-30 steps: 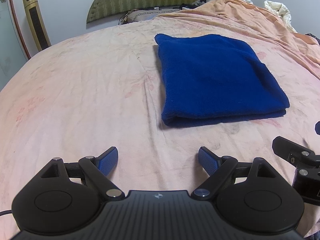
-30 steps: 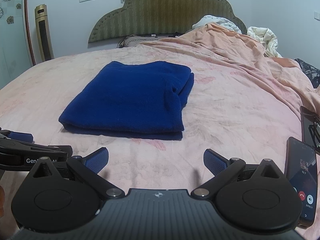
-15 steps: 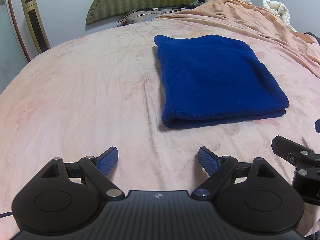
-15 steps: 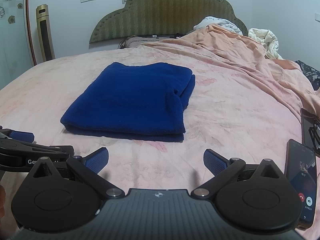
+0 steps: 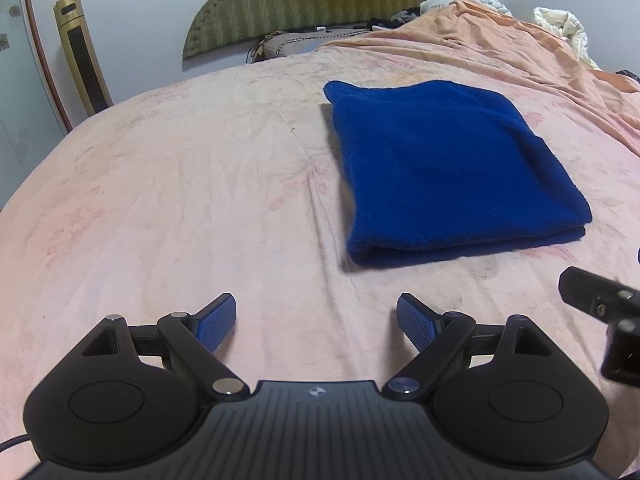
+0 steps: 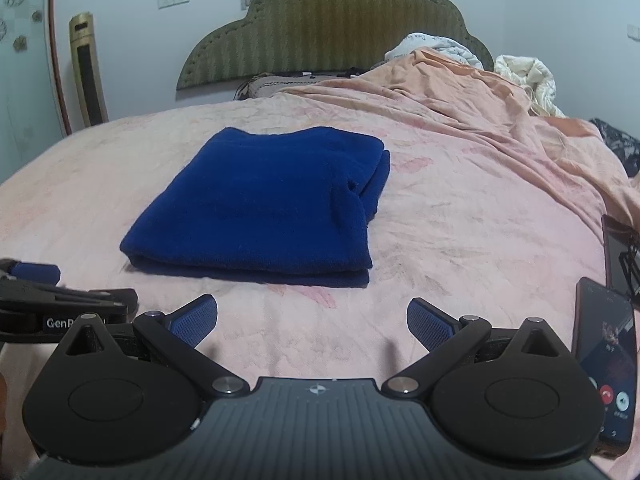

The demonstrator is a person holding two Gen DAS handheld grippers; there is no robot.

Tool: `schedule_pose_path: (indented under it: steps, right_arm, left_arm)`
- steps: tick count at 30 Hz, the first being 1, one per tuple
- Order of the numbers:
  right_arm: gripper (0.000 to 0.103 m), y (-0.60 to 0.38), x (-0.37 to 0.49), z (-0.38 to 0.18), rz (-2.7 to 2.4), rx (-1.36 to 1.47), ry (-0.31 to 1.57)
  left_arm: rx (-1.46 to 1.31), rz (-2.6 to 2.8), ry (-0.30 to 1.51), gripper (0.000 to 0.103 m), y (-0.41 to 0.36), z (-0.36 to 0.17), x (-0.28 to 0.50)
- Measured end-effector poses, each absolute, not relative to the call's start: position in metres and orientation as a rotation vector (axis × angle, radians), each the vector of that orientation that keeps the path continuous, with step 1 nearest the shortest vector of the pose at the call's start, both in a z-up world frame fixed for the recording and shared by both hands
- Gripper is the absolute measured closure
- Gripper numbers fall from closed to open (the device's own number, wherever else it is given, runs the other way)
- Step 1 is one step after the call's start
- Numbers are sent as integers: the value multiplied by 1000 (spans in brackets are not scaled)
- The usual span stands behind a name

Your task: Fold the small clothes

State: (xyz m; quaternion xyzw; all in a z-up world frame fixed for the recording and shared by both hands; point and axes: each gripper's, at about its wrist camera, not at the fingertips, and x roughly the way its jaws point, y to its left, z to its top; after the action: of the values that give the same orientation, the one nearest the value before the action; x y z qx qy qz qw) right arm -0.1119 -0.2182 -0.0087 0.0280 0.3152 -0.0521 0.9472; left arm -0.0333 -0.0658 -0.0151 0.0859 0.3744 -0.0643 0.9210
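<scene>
— Blue fleece, is it? Where does it lie and which way does it run?

— A dark blue fleece garment folded into a flat rectangle [image 5: 452, 168] lies on the pink wrinkled bedsheet [image 5: 180, 200], about midway across the bed and apart from every edge that shows. Its long axis runs from the near side of the bed toward the olive-green padded headboard [image 5: 320, 0]. In the left wrist view the rounded fold faces left and the near short end shows stacked layers. In the right wrist view [image 6: 260, 208] a small flap bulges at its right side, where the loose layers meet.

— And the grippers, left one first?

— The left gripper [image 5: 316, 320] hovers low over the sheet short of the garment's near end, its blue-padded fingers spread wide, nothing between them. The right gripper [image 6: 312, 320] sits level beside it, pointing toward the headboard, fingers likewise wide apart and empty, clear of the cloth.

— Anything further right?

— A black smartphone with a lit call screen [image 6: 608, 364] lies on the sheet beside the right gripper, near the bed's right edge.
</scene>
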Motion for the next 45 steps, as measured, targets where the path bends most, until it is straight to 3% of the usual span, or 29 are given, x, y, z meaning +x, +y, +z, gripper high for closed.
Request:
schedule_pose_path:
  steps: [6,11,19,45]
  right_arm:
    - [1,-227,-109,-10,-117,154,642]
    - [1,-216,-117,-10,-70,58,561]
    - [1,-206,-106,-13,-120,-60,658]
    - [1,-214,-110,-11,-118,-22,647]
  left_arm:
    - [183,-149,760,15,-63,-15,-31]
    - [113,-198,814,15,-60,-16,-27]
    - [121,-154,808,15,-58,-17,-27]
    - [147,-162,803,15,-66,-18,-30]
